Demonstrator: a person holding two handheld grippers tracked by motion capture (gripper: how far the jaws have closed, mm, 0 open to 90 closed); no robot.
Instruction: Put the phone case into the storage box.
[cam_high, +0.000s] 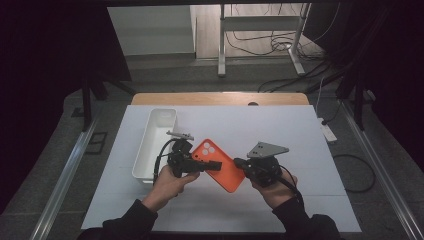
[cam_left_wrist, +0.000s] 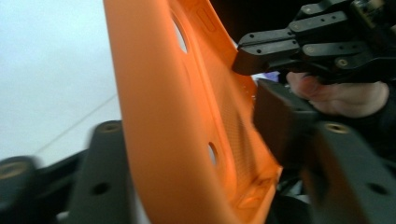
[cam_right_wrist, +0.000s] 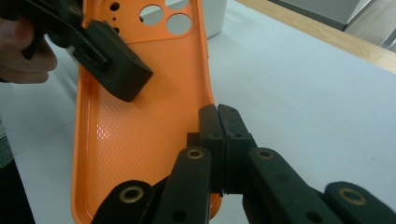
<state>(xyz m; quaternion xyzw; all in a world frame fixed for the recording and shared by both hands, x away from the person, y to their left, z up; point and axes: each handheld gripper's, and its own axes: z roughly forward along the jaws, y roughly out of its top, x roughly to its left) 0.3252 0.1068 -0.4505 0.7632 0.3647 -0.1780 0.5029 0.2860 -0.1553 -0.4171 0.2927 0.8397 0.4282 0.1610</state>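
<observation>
While my right gripper (cam_right_wrist: 218, 140) has its fingers (cam_right_wrist: 233, 135) pressed flat together over one long side wall of the orange phone case (cam_right_wrist: 140, 121), my left gripper (cam_high: 192, 162) clamps the opposite long wall, one finger (cam_right_wrist: 114, 70) lying inside on the dimpled lining and the other behind the case's back. Both sets of fingers are therefore closed on the case, which hangs between them above the counter (cam_high: 280, 125), tilted, with its camera cut-outs pointing toward the white bin (cam_high: 152, 145). From the left gripper view the case (cam_left_wrist: 187, 121) stands edge-on between my black jaws, its inner face turned toward the other gripper (cam_left_wrist: 299, 42), and my right hand (cam_left_wrist: 341, 95) shows just past that. I judge this to be the middle of a two-handed carry or handover, with the case lifted and shared and nothing yet set down. Next, as I see it, one side must release so the other can bear the case alone, probably toward the bin just left of the case; the thin wall could slip or flex, so the remaining grip should be firm before I let go.
</observation>
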